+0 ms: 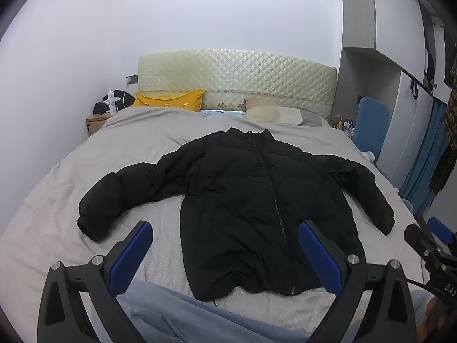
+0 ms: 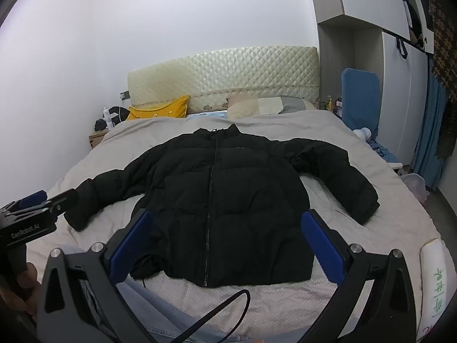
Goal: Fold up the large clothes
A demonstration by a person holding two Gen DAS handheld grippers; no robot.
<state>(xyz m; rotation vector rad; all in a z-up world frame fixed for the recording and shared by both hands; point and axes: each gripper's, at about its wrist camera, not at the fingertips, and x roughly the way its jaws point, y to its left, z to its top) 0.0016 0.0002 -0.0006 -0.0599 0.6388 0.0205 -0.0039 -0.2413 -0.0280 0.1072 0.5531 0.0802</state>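
Note:
A black puffer jacket lies flat and zipped on the bed, front up, collar toward the headboard, both sleeves spread out to the sides. It also shows in the right wrist view. My left gripper is open and empty, held above the jacket's hem near the foot of the bed. My right gripper is open and empty, also above the hem. The right gripper's body shows at the right edge of the left wrist view.
The bed has a grey cover, a yellow pillow and beige pillows by the quilted headboard. A nightstand with bottles stands at the left. A blue chair and wardrobe stand at the right.

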